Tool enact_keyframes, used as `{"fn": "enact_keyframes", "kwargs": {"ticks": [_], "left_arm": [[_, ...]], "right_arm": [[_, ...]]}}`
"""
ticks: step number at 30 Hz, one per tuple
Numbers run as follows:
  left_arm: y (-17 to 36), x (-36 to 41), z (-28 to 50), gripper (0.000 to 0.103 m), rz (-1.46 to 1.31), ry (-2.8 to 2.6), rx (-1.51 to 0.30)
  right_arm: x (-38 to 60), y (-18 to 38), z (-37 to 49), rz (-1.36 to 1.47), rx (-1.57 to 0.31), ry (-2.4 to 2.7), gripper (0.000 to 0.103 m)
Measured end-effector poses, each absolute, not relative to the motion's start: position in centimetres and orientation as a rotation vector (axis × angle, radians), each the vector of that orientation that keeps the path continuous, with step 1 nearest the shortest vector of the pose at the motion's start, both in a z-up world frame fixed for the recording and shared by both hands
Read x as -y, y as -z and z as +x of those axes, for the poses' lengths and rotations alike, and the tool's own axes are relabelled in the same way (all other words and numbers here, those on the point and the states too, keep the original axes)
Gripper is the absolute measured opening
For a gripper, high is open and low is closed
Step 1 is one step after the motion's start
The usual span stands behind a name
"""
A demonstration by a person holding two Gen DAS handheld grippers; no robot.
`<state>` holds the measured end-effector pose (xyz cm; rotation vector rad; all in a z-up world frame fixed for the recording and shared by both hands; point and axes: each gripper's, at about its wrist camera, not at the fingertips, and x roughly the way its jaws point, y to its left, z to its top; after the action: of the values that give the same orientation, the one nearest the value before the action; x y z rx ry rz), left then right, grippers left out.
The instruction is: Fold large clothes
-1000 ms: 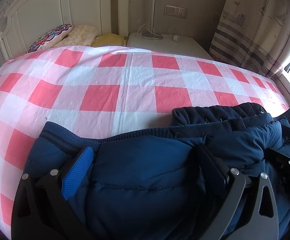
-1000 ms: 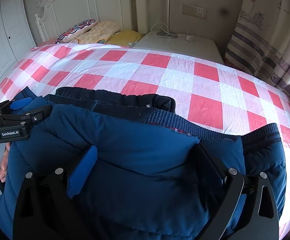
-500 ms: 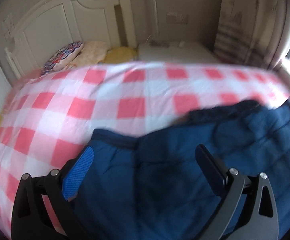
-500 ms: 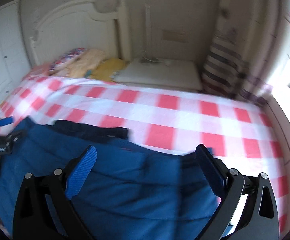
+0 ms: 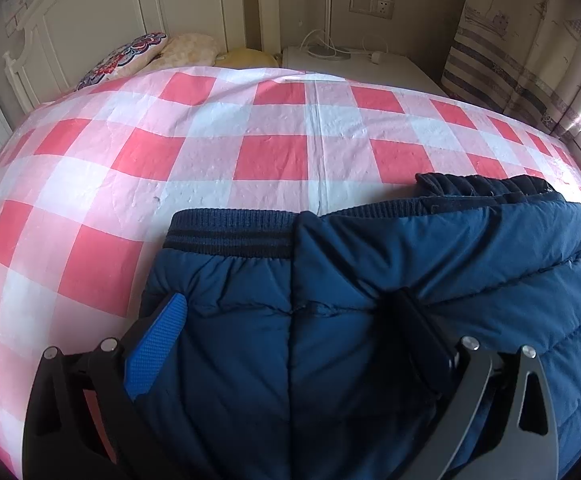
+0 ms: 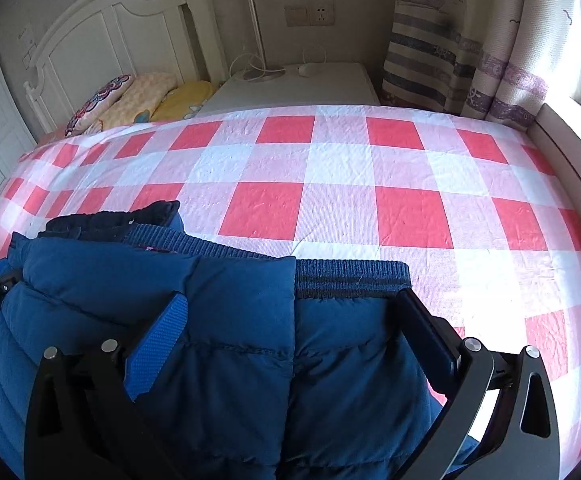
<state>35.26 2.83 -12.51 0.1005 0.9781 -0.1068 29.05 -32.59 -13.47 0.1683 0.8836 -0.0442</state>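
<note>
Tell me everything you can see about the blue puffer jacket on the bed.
The navy blue quilted puffer jacket looks padded with a smooth shell, stitched channels and darker ribbed knit bands at its far edge. It lies bunched in layers on the red, pink and white checked bedsheet, between the open jaws of both grippers.

One blue jacket point(image 5: 370, 320), two grippers, three pillows point(image 6: 130, 104) (bunched by the headboard), one bed point(image 6: 330, 184)

Quilted matt padded jacket point(image 5: 370, 320), ribbed knit hem; crinkled woven checked bedsheet point(image 5: 250, 128); glossy painted headboard point(image 6: 102, 40)
</note>
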Motion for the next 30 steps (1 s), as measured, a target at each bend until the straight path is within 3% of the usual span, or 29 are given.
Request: {"fn": "enact_keyframes", "kwargs": {"ticks": [15, 19, 22, 25, 30], "left_arm": [[12.4, -3.0, 35.5, 0.101, 0.089, 0.110, -0.988], [10.1, -3.1, 33.7, 0.100, 0.124, -0.009, -0.941], [6.1, -3.2, 30.5, 0.101, -0.013, 0.073, -0.872], [3.0, -0.3, 27.2, 0.101, 0.051, 0.130, -0.762], [5.7, 4.0, 26.7, 0.101, 0.155, 0.174, -0.811]], "right_arm": [[32.9, 13.4, 28.9, 0.176, -0.890, 0.036, 0.099], [32.3, 10.3, 26.9, 0.167, -0.868, 0.151, 0.098], [29.3, 6.1, 23.6, 0.114, -0.734, 0.084, 0.098], [25.0, 3.8, 21.6, -0.010, -0.667, -0.004, 0.098], [19.4, 5.9, 21.4, -0.129, -0.727, -0.100, 0.098]]}}
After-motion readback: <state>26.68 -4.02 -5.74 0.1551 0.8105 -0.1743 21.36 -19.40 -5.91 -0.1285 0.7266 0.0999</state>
